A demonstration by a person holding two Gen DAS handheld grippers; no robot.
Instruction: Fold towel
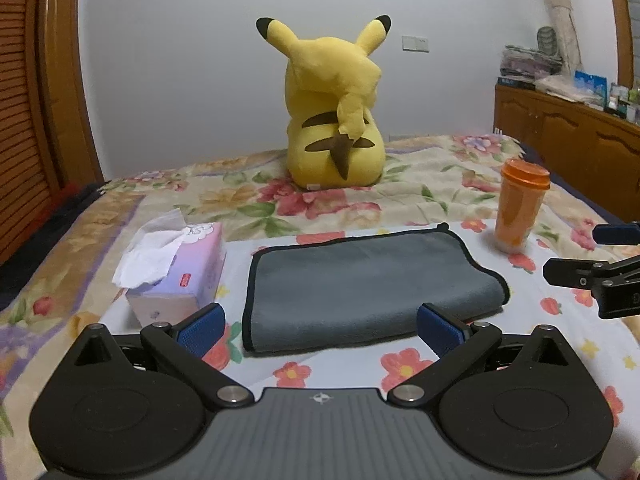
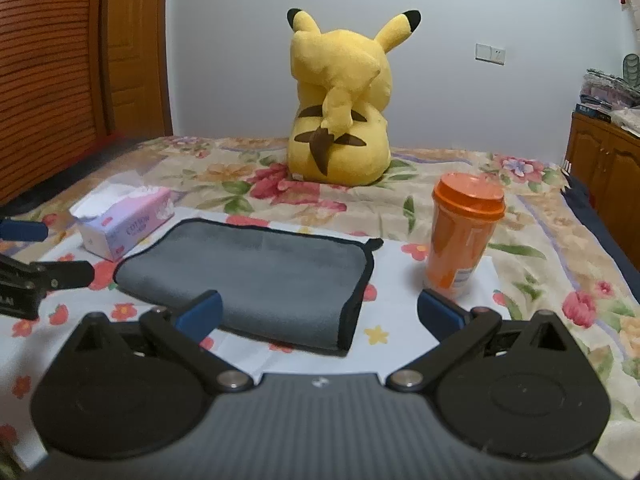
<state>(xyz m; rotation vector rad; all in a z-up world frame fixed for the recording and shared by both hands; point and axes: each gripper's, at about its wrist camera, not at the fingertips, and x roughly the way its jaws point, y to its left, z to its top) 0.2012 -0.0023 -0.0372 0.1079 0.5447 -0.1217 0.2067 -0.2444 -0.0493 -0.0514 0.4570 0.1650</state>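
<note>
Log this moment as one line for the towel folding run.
towel: grey black-edged towel folded on floral bedsheet | left gripper: open, empty | right gripper: open, empty

A bed (image 1: 420,176) is covered by a floral sheet (image 2: 248,184). On it a grey towel (image 1: 360,280), folded flat, is laid at the middle. A tissue box (image 1: 176,276) is set to its left, an orange cup (image 1: 520,208) to its right, and a yellow plush (image 1: 336,120) behind.
</note>
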